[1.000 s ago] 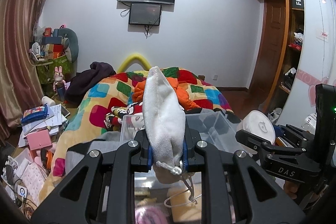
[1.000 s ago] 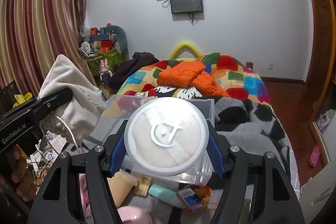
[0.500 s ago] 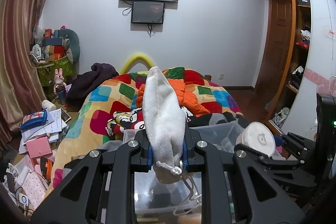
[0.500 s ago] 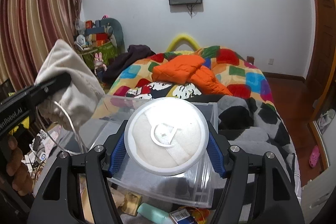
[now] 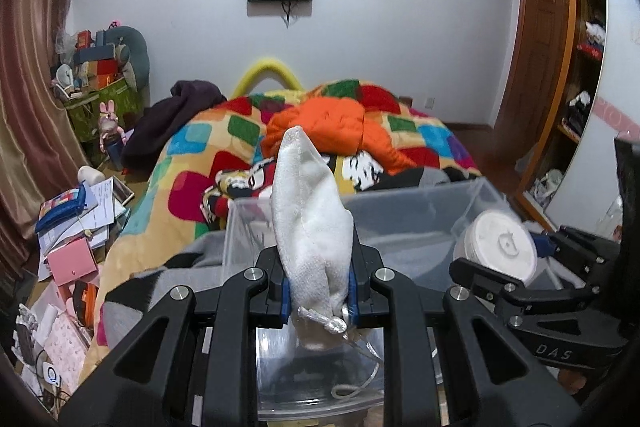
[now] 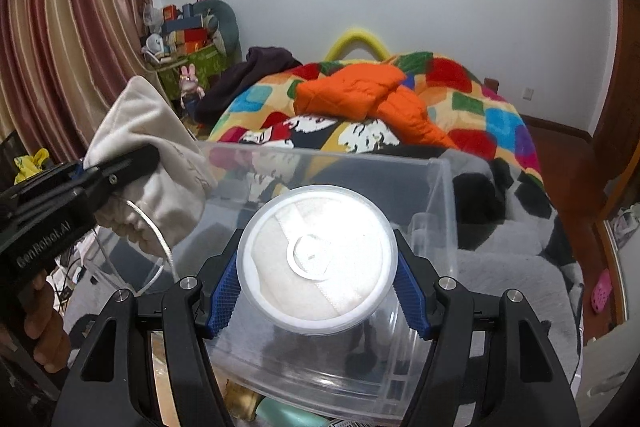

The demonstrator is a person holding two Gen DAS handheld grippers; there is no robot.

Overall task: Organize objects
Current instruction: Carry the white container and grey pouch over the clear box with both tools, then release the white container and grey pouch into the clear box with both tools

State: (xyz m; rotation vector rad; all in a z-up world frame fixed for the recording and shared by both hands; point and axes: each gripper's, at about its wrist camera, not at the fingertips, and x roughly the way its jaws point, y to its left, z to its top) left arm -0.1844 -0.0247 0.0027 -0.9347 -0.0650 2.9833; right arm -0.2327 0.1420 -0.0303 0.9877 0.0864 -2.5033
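pouch [image 5: 310, 227] of white cloth stood pinched upright in the left gripper [image 5: 318, 293], over the near left part of the clear plastic bin [image 6: 440, 195]. round white case [image 6: 318, 261] was clamped in the right gripper [image 6: 316, 297], above the bin's near middle. far behind lay the bed [image 6: 472, 107].

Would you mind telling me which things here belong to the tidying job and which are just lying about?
Part of the job:
- white drawstring pouch, held in the left tongs
- round white powder-puff case, held in the right tongs
- clear plastic bin below both

Just lying about:
- orange jacket on the bed
- patchwork quilt
- pink wallet and papers on the floor
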